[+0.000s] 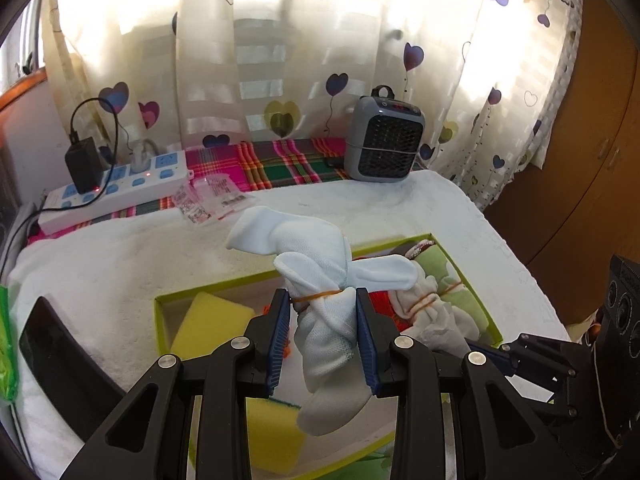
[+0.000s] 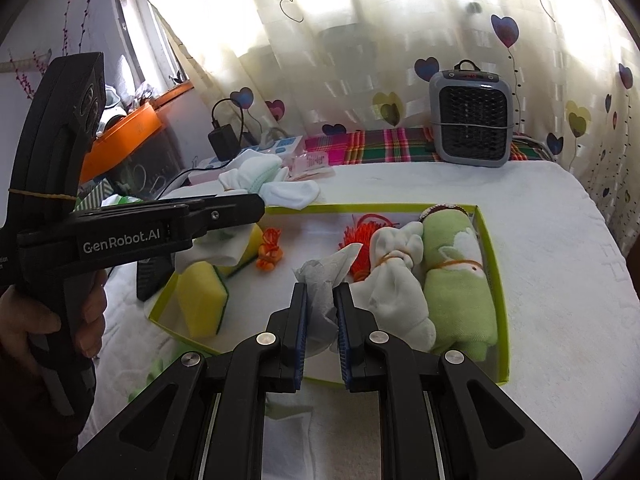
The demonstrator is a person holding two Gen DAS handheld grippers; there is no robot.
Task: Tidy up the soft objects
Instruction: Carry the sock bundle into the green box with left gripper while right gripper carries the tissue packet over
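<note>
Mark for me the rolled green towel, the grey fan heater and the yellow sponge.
rolled green towel (image 2: 460,280): right wrist view, middle of the roll.
grey fan heater (image 2: 470,120): right wrist view, front grille.
yellow sponge (image 2: 200,300): right wrist view, its yellow face.

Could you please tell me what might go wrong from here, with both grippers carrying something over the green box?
1. The left gripper holds the white sock bundle only at its banded waist; the loose ends could snag the green box rim.
2. The right gripper pinches crumpled tissue, which might tear or slip.
3. The white cloth bundle and green rolled towel crowd that side, so lowering there may shove them.
</note>
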